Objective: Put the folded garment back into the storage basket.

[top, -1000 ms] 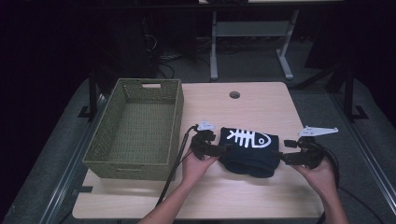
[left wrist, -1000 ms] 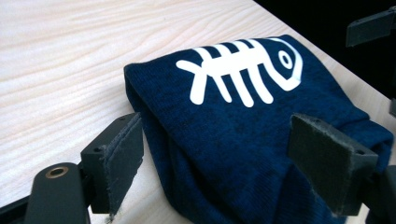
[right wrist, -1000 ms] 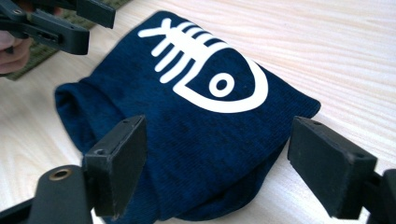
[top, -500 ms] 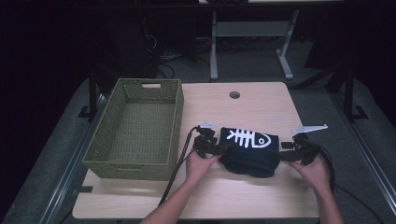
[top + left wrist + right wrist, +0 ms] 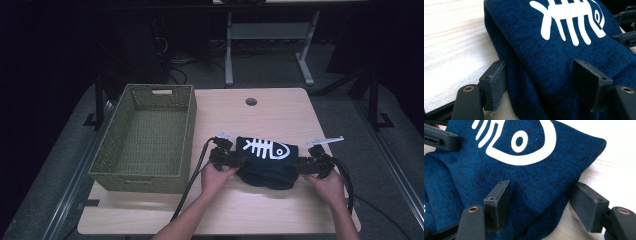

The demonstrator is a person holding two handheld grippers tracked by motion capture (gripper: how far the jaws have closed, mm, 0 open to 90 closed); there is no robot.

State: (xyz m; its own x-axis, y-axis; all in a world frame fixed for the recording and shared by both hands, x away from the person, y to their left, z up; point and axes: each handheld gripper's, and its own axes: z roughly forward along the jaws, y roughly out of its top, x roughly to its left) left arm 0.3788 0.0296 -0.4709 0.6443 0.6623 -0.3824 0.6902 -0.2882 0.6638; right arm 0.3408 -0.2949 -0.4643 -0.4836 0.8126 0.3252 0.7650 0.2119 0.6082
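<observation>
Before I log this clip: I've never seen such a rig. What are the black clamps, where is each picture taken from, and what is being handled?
A person holds a handheld two-jaw gripper in each hand. The high view looks down on the wooden table; each gripper view rides on its own gripper. The left gripper and the right gripper sit at either end of a folded dark blue knit garment with a white fishbone print. Their jaws have just been closing, with fabric between them; a firm grip cannot be confirmed yet. A woven green basket stands at the left.
</observation>
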